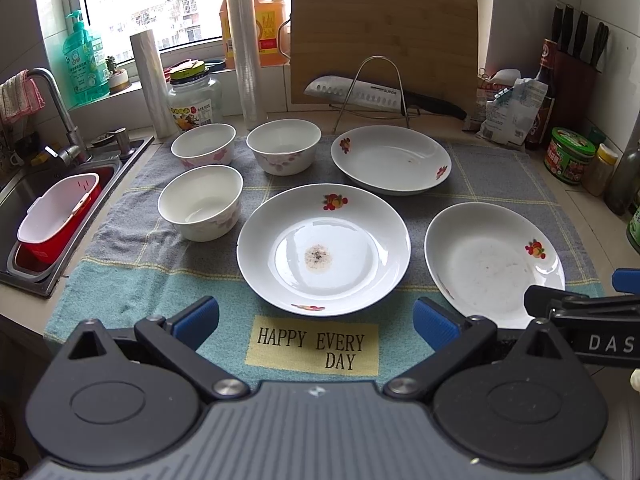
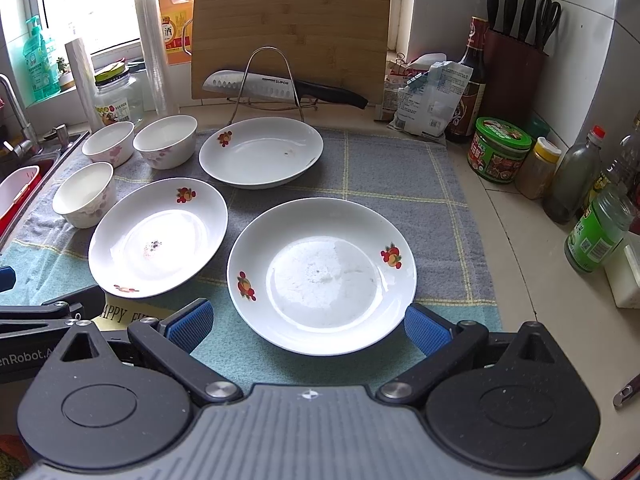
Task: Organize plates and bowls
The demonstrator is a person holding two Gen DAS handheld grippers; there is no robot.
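Note:
Three white plates with fruit prints lie on a grey-green cloth (image 1: 132, 280): a middle plate (image 1: 324, 248) (image 2: 158, 236), a right plate (image 1: 494, 264) (image 2: 322, 274) and a far plate (image 1: 391, 159) (image 2: 261, 151). Three white bowls stand at the left: a near bowl (image 1: 201, 202) (image 2: 84, 193), a far-left bowl (image 1: 203, 145) (image 2: 108, 142) and a far-right bowl (image 1: 283, 145) (image 2: 165, 141). My left gripper (image 1: 316, 322) is open and empty, just short of the middle plate. My right gripper (image 2: 308, 322) is open and empty, its fingers either side of the right plate's near rim.
A sink (image 1: 52, 200) with a red-and-white basket (image 1: 60, 216) lies at the left. A knife (image 1: 380, 94) on a wire rack and a cutting board (image 1: 384, 40) stand behind the plates. Jars and bottles (image 2: 500, 150) and a knife block (image 2: 516, 64) line the right.

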